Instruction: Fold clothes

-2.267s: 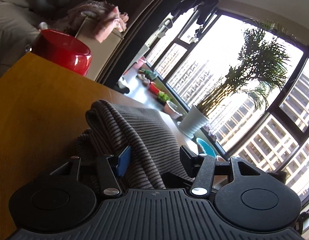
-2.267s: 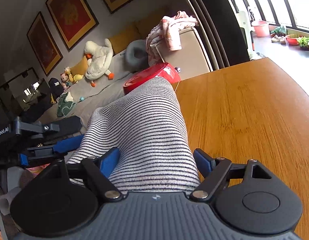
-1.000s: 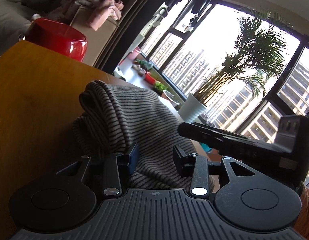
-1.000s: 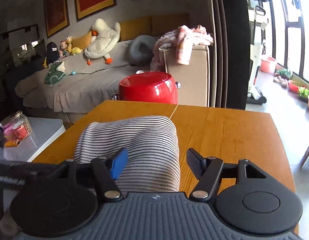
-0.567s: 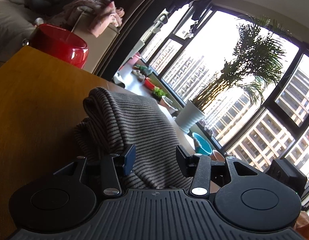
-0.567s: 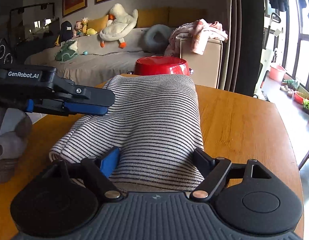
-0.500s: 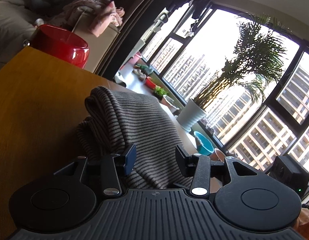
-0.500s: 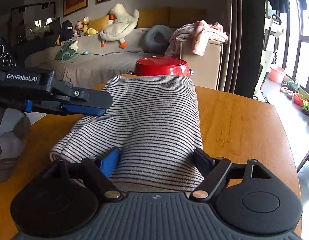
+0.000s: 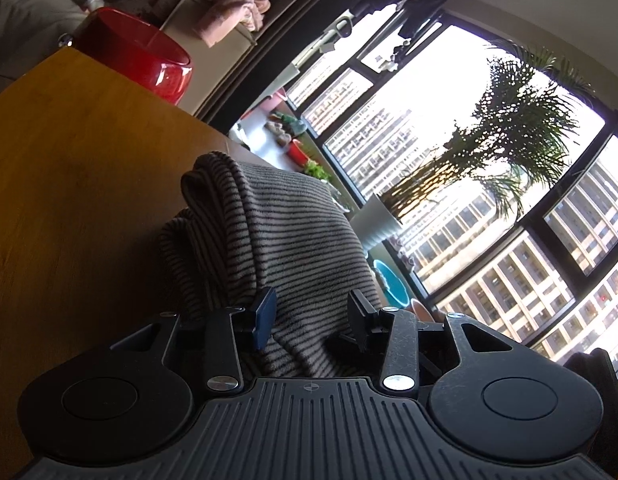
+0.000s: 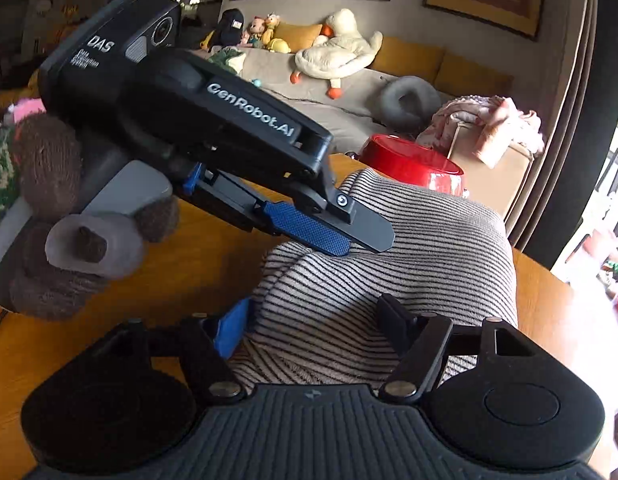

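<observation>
A folded striped garment (image 9: 277,240) lies in a thick bundle on the wooden table (image 9: 69,168); it also shows in the right wrist view (image 10: 409,256). My left gripper (image 9: 311,320) is open, its fingers astride the near end of the bundle. My right gripper (image 10: 313,320) is open too, with the cloth bulging between its fingers. In the right wrist view the left gripper (image 10: 329,236) comes in from the left and rests its fingers on the garment's near left edge.
A red pot (image 10: 409,168) stands at the table's far edge, also in the left wrist view (image 9: 137,52). Behind it are a box with pink cloth (image 10: 489,124) and a sofa with soft toys (image 10: 337,52). A window with a potted palm (image 9: 509,140) is on the right.
The right gripper has swung left and closer, so the left gripper now looms large beside it on the garment. The left gripper has stayed open at the bundle's end.
</observation>
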`<state>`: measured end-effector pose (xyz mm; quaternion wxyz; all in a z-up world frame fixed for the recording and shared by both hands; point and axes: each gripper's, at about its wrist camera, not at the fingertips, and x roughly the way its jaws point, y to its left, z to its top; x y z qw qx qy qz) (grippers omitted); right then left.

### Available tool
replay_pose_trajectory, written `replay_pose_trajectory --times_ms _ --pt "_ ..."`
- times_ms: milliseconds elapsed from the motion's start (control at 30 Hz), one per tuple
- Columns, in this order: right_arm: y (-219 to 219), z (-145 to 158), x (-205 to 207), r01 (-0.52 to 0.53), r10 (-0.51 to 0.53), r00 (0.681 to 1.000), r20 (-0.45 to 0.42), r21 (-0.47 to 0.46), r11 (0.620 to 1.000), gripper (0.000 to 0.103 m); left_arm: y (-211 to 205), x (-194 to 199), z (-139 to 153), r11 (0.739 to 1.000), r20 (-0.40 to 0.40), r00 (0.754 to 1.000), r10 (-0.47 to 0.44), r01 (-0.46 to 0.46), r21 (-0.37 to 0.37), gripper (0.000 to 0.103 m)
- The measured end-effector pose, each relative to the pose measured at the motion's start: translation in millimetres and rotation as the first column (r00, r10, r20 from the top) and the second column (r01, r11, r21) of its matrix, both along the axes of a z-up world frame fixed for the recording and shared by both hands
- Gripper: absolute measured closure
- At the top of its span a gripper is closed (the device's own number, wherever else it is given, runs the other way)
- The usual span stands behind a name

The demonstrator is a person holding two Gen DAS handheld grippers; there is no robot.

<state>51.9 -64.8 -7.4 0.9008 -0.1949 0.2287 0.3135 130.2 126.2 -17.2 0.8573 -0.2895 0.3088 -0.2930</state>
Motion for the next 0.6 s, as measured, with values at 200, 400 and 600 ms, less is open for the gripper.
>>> replay_pose_trajectory --times_ms 200,400,600 --pt "-4.5 2.5 -7.5 0.003 -0.003 1.0 0.0 -0.004 1.0 0.032 -4.9 -21.7 32.0 0.995 0.134 0.989 0.056 -0.065 0.07 0.052" --pt "-17.2 11.2 -12.0 -0.008 0.009 1.0 -0.021 0.041 0.999 0.031 -9.5 -5.1 -3.0 0.987 -0.011 0.996 0.088 -0.085 0.137 0.053" --pt "-60.9 33.7 -4.6 0.053 -0.047 0.997 -0.058 0.113 0.992 0.024 -3.6 -2.2 -15.6 0.991 -0.042 0.995 0.095 -0.09 0.094 0.048"
